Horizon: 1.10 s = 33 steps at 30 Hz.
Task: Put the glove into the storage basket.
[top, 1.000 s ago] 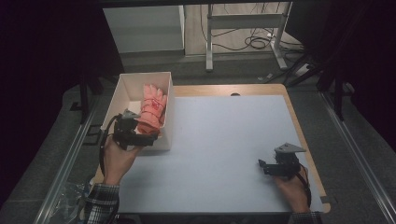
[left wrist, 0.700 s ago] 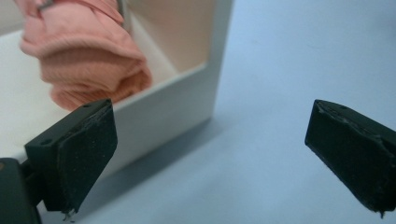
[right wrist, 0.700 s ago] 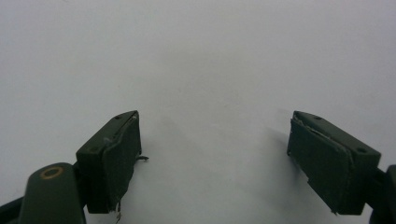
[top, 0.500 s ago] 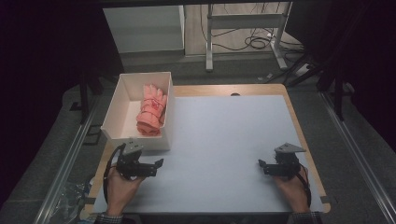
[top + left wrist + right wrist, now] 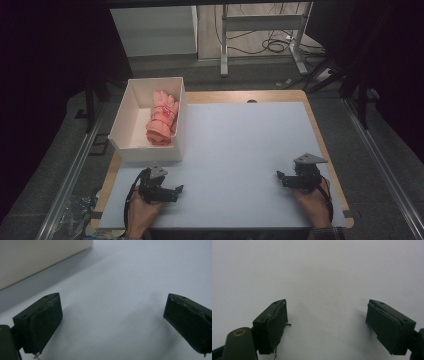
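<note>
Going L to R in the high view: white box (image 5: pixel 131 131) sits upper left of centre on the table (image 5: pixel 240 150), w/ a pink glove bundle (image 5: pixel 162 118) lying inside against its right wall. Bundle's long axis runs roughly top-to-bottom of the frame, finger ends toward the top.

Left gripper (image 5: pixel 176 190) rests at lower left, just below the box's near wall, apart from it; its fingers point toward frame right, so the bundle lies up and slightly back from them, over the wall. In the left gripper view the fingers (image 5: pixel 42 320) are spread wide w/ nothing between, bare table beyond, box wall (image 5: pixel 37 260) at upper left corner.

Right gripper (image 5: pixel 281 176) is at lower right, well apart from box. Right gripper view: fingers (image 5: pixel 272 325) also wide, empty, plain table ahead.

Judgement: left hand is clearly nearer; any reach for the bundle would need to go up over the near wall and close across the short axis, i.e. left-right in frame.
</note>
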Each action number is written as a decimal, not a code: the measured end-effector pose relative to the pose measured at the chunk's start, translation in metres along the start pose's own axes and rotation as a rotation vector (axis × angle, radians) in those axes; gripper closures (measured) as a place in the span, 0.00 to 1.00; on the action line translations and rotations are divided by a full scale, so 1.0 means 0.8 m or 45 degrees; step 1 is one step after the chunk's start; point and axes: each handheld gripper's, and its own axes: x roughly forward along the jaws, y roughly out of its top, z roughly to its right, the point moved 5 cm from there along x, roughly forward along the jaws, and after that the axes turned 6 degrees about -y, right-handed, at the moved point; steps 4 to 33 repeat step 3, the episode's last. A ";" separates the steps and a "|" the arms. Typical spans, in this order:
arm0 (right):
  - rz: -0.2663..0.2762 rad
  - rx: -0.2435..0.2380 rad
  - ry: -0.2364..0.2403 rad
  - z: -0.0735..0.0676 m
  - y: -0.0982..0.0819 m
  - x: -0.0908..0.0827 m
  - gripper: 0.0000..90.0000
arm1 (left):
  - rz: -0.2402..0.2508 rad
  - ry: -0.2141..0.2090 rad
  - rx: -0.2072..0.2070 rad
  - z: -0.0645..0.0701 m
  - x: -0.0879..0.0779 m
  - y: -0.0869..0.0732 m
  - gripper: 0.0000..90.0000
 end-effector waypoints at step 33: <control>0.000 0.001 0.001 0.000 0.000 0.000 0.20 | -0.003 0.001 0.002 0.001 0.002 -0.001 0.02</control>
